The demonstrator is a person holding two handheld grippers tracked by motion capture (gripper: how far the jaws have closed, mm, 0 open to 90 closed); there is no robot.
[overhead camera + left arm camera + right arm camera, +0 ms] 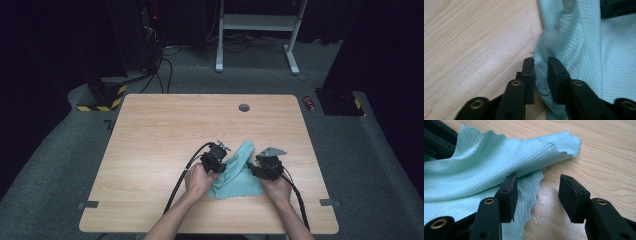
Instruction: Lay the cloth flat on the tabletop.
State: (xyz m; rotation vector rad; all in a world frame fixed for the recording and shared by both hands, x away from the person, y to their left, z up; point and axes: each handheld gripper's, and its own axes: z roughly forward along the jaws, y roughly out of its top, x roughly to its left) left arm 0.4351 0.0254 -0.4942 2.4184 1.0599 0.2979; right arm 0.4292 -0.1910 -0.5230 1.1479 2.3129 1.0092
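A mint-green cloth (239, 176) lies rumpled on the wooden table (165, 130), near its front edge. My left gripper (218, 161) is at the cloth's left edge. In the left gripper view the jaws (541, 61) stand a narrow gap apart, and the cloth's hemmed edge (541, 82) lies slack in that gap. My right gripper (256, 168) is at the cloth's right side. Its jaws (539, 178) are wide open: one pad rests against a raised fold of cloth (489, 162), the other hangs over bare wood, and the scalloped hem runs between them.
A round grommet (244, 107) sits near the table's far edge. Cables trail from both grippers toward the front edge. Beyond the table, a white desk frame (257, 30), a yellow-striped floor block (102, 97) and a small red thing (310, 103) stand on grey carpet.
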